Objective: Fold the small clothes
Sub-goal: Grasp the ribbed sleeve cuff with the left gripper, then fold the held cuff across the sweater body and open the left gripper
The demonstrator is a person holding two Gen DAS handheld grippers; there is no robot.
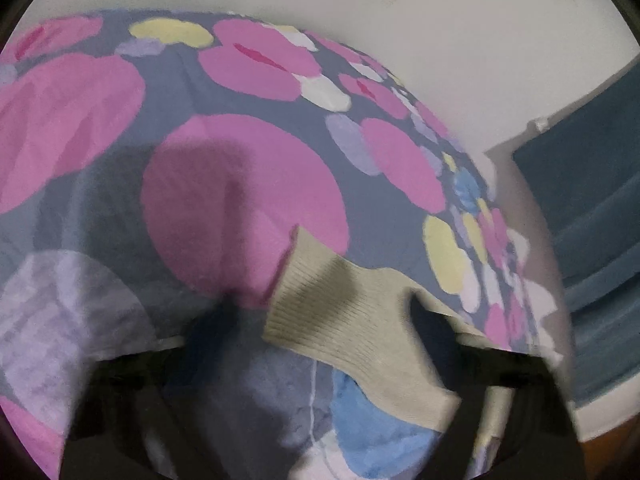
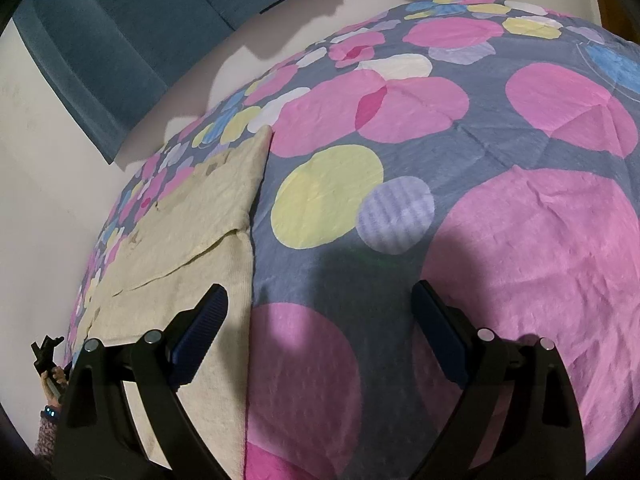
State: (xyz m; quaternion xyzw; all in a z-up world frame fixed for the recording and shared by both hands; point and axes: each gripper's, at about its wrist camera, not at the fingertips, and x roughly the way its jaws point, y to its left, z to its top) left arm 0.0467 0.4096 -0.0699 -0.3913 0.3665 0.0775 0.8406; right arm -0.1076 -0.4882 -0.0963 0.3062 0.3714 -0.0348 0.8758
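Observation:
A cream knitted garment (image 2: 192, 240) lies flat on the spotted bedspread (image 2: 520, 240) at the left of the right wrist view. My right gripper (image 2: 319, 286) hovers open at the garment's right edge, its left finger (image 2: 200, 328) over the cloth, and nothing lies between the jaws. In the blurred left wrist view the garment's ribbed cuff (image 1: 340, 308) lies between the jaws of my left gripper (image 1: 320, 308). The right finger (image 1: 432, 320) overlaps the cuff, while the left finger (image 1: 216, 328) stands apart from it. Far left in the right wrist view that gripper (image 2: 46, 350) shows small, held by a hand.
The bedspread (image 1: 240, 200) is grey with pink, yellow, lilac and blue circles and has some creases. A teal padded panel (image 2: 120, 40) (image 1: 592, 220) stands beyond the bed's edge, with a pale surface (image 2: 40, 160) beside it.

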